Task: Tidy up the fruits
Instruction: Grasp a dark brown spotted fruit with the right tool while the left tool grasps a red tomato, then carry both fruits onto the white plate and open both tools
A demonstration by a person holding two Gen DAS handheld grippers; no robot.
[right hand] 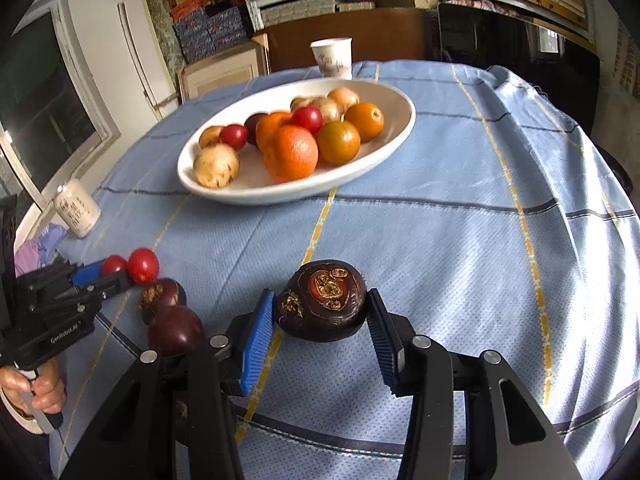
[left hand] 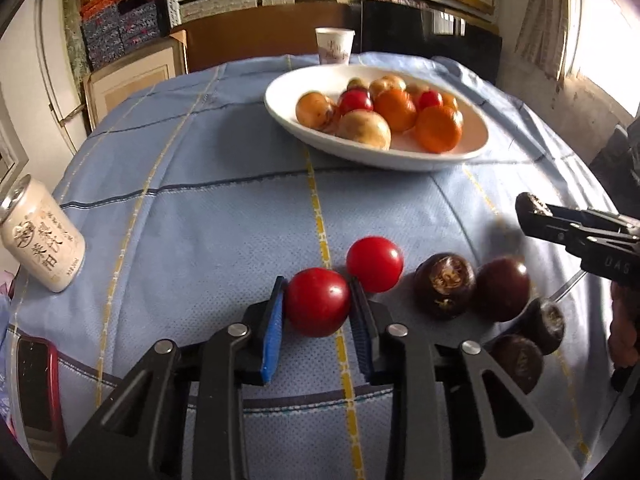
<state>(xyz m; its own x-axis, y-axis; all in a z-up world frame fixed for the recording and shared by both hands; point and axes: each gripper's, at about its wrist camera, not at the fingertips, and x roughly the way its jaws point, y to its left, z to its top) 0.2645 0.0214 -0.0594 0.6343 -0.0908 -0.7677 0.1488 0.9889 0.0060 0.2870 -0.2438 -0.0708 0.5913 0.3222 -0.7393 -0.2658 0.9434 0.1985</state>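
My left gripper (left hand: pixel 318 302) is shut on a red tomato (left hand: pixel 317 302) low over the blue cloth. A second red tomato (left hand: pixel 374 258) lies just beyond it. Several dark purple chestnut-like fruits (left hand: pixel 444 285) lie to its right. My right gripper (right hand: pixel 322 310) is shut on one such dark fruit (right hand: pixel 323 300) held above the cloth; it also shows in the left wrist view (left hand: pixel 534 206). Two more dark fruits (right hand: pixel 174 330) lie to its left. A white oval bowl (left hand: pixel 472 148) (right hand: pixel 400 128) holds oranges, tomatoes and tan fruits at the far centre.
A pale drink can (left hand: pixel 40 236) (right hand: pixel 78 208) stands at the left. A paper cup (left hand: pixel 334 46) (right hand: pixel 332 58) stands behind the bowl. A red phone (left hand: pixel 36 392) lies at the near left edge. The table (right hand: pixel 480 240) has a blue checked cloth.
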